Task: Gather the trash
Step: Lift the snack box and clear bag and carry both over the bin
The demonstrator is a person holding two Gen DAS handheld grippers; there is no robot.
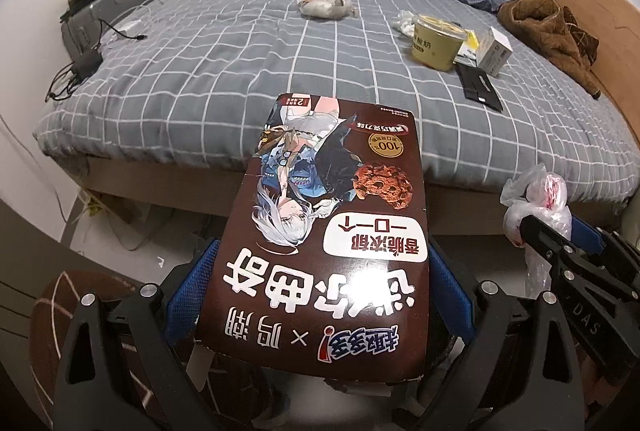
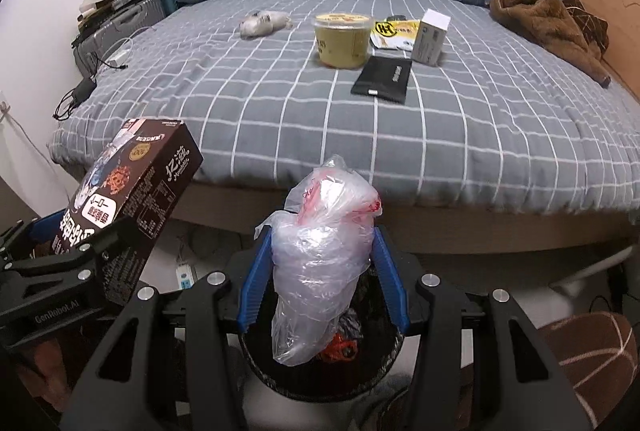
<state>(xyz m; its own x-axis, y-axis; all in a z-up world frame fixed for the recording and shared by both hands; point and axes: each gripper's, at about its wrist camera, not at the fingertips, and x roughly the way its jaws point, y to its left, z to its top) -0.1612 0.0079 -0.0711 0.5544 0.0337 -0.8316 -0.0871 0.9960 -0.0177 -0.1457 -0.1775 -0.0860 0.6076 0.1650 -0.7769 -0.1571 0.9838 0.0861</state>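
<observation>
Right wrist view: the right gripper [image 2: 322, 255] is closed on a crumpled plastic bag [image 2: 324, 251] pinched between its blue pads, directly above a black trash bin [image 2: 320, 375] at 6 o'clock. At 9 o'clock the left gripper [image 1: 316, 271] clamps a brown cookie box [image 1: 328, 231] tilted upward. Beyond, on the checked bed [image 2: 280, 103], a black pouch [image 2: 382, 79] lies at 1 o'clock, then a yellow tub [image 2: 342, 39] and a white carton [image 2: 430, 37] beside it, and a wad of wrapper [image 2: 262, 23] at 11 o'clock.
</observation>
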